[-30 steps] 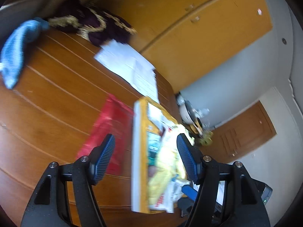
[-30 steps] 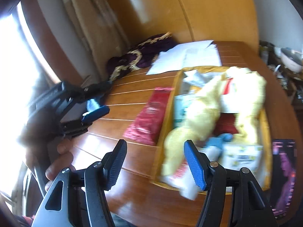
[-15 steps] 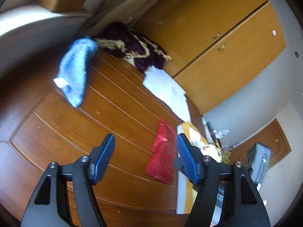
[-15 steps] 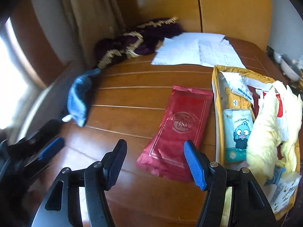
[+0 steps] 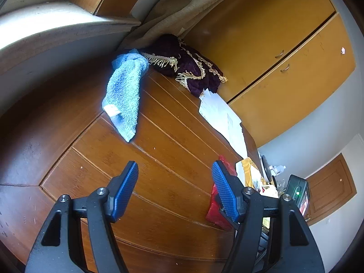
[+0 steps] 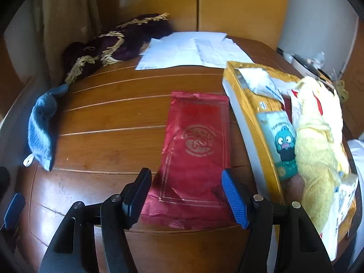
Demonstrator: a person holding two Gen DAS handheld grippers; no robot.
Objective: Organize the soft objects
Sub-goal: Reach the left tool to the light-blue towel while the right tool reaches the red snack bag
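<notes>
I hold the left hand-held gripper above the wooden surface, and its two blue fingers stand wide apart with nothing between them. Ahead of it a light blue towel lies on the surface near the far left edge, with a small white label at its side. Its upper end touches a dark purple cloth with gold fringe, which is heaped in the corner under a beige curtain. White papers lie beside the purple cloth, toward the right. The right hand-held gripper is also spread open and empty. It hovers over the near end of a flat red foil packet, but I cannot tell if the fingers touch it. Just to the right of the packet stands a yellow box with a white outer wall. Inside it I see a soft pale yellow plush cloth, a teal packet with a cartoon face, and some white wrappers. The plush cloth lies over other things in the box and hangs toward the near end. In the right wrist view the blue towel is well apart from the box, on the left side of the surface. Orange cabinet doors stand behind the surface.
</notes>
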